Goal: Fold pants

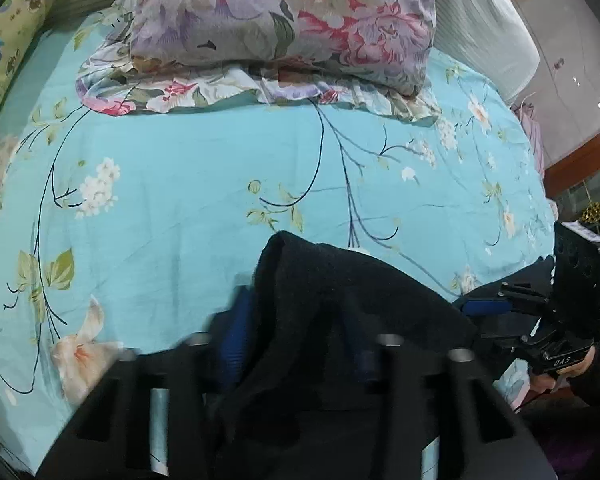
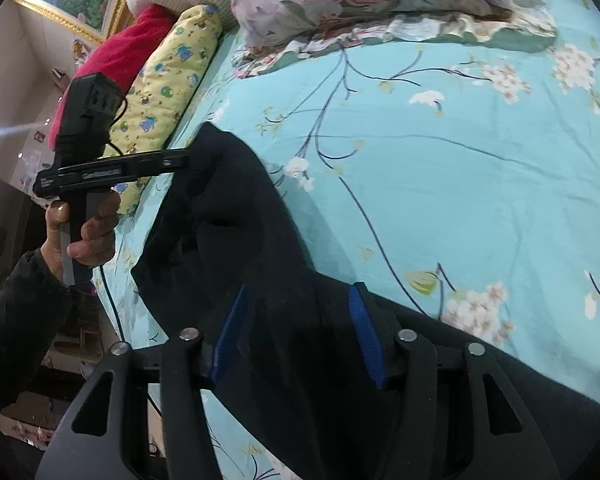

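the left gripper (image 1: 296, 320) has its blue pads closed on a bunched edge of the pants (image 1: 340, 300), dark cloth rising between and over its fingers. the right gripper (image 2: 296, 320) likewise clamps the pants (image 2: 236, 220) between its blue pads, the cloth running forward and to its left up to the left gripper (image 2: 180, 162), which bites the far edge there. the pants hang lifted between the two grippers, above the near edge of the bed (image 1: 180, 184). ahead of both grippers lies a floral pillow (image 1: 284, 20) on the blue sheet. a yellow bolster (image 2: 168, 80) sits beyond the left gripper in the right view.
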Motion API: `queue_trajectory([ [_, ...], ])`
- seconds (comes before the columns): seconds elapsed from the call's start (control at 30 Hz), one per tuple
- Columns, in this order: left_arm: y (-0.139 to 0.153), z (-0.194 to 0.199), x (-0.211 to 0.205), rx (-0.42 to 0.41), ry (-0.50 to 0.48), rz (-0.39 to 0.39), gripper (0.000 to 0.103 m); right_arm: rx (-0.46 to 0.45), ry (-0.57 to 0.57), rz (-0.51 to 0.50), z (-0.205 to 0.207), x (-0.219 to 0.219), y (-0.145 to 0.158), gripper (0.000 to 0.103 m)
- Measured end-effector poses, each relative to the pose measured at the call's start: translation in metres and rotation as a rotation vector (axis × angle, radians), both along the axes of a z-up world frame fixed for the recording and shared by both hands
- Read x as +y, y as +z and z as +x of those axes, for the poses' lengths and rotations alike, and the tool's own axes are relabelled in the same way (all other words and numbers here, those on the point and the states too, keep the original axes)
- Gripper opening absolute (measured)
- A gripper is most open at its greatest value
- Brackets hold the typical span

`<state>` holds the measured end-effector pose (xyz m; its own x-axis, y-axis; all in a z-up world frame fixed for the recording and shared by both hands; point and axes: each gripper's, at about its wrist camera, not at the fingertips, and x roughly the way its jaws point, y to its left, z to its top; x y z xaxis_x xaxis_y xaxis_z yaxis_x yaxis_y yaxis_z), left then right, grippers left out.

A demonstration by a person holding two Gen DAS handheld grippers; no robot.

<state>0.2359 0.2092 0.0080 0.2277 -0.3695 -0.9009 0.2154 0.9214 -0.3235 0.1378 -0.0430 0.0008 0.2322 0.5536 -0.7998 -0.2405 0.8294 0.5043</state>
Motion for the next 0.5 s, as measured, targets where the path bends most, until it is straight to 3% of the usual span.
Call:
queue_trajectory([
  [0.03, 0.000, -0.001, 0.000, -0.002, -0.001, 0.006, 0.014, -0.001, 0.013, 0.008, 0.000, 0.003, 0.000, 0.038],
  [0.17, 0.008, -0.011, 0.004, -0.039, 0.007, 0.013, 0.009, -0.040, 0.058, -0.024, -0.004, 0.013, 0.008, 0.007],
  [0.5, 0.047, -0.057, 0.015, -0.165, 0.104, 0.024, 0.006, -0.167, 0.147, -0.019, -0.038, 0.035, 0.050, 0.007],
])
